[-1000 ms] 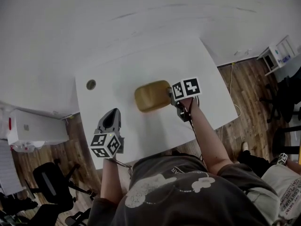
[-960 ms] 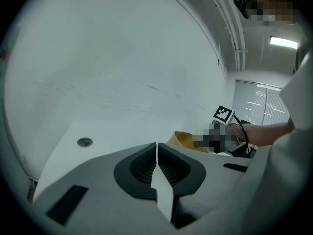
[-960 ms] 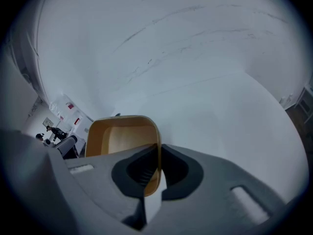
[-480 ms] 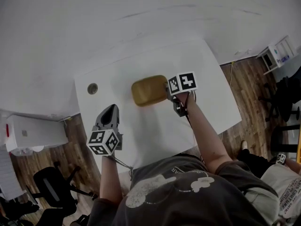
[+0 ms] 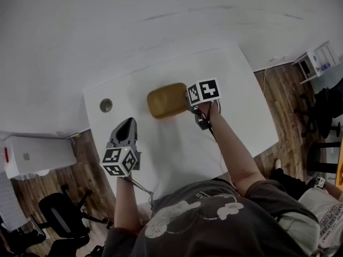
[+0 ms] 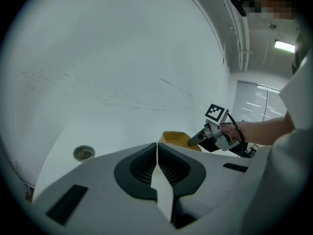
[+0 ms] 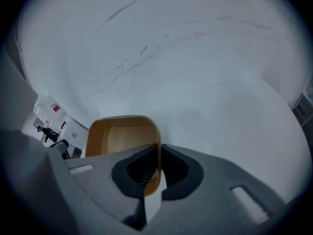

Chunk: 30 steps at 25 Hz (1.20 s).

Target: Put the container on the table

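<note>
A yellow-brown, rounded rectangular container (image 5: 166, 100) is over the middle of the white table (image 5: 241, 84). My right gripper (image 5: 188, 101) is shut on the container's right rim; in the right gripper view the thin rim (image 7: 158, 155) runs between the closed jaws and the open, empty bowl (image 7: 122, 138) lies to the left. Whether the container rests on the tabletop or hangs just above it cannot be told. My left gripper (image 5: 127, 129) is at the table's front left, jaws shut with nothing between them (image 6: 157, 155). The left gripper view shows the container (image 6: 177, 140) and the right gripper (image 6: 195, 140) beyond.
A round cable grommet (image 5: 106, 105) sits in the table's far left corner and shows as a grommet (image 6: 84, 153) in the left gripper view. A white wall stands behind the table. Wooden floor, office chairs (image 5: 59, 218) and a white cabinet (image 5: 37, 155) surround it.
My right gripper has carried the container a little left and farther from me across the table. The left gripper has stayed nearly in place.
</note>
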Each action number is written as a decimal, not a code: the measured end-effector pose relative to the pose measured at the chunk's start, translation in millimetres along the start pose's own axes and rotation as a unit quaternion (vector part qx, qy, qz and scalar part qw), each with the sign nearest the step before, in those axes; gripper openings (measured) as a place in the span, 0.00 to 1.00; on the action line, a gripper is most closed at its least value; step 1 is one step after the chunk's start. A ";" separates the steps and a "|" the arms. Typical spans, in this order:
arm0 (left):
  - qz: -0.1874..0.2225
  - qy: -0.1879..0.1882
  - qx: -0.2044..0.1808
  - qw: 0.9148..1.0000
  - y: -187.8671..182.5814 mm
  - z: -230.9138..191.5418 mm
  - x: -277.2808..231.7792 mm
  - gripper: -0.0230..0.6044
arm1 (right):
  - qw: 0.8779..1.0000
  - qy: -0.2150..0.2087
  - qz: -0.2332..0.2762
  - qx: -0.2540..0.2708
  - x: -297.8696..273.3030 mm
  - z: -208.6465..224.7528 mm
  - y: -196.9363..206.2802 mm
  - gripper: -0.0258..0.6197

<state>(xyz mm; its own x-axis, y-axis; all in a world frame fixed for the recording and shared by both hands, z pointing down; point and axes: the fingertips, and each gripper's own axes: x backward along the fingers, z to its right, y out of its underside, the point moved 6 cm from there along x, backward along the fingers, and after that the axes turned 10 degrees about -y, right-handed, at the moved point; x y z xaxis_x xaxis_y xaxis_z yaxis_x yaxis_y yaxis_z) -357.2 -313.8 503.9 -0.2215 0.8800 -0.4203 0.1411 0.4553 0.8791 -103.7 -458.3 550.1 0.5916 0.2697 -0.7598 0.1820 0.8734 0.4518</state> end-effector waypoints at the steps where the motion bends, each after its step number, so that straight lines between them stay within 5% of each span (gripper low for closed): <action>1: -0.001 0.000 0.001 1.000 -0.2 -2.7 -3.7 0.05 | 1.000 0.002 -0.001 0.000 -4.5 1.7 -3.6 0.05; 30: -0.012 -0.018 0.027 0.999 9.1 -50.1 -78.0 0.05 | 1.000 0.018 -0.021 -0.006 -94.5 27.1 -79.8 0.05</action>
<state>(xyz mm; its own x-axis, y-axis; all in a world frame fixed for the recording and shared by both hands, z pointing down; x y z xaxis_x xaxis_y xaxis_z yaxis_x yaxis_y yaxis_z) -387.0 -385.1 556.0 -0.1912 0.8727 -0.4493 0.1892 0.4819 0.8555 -152.9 -564.5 598.5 0.5546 0.2473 -0.7945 0.1969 0.8887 0.4141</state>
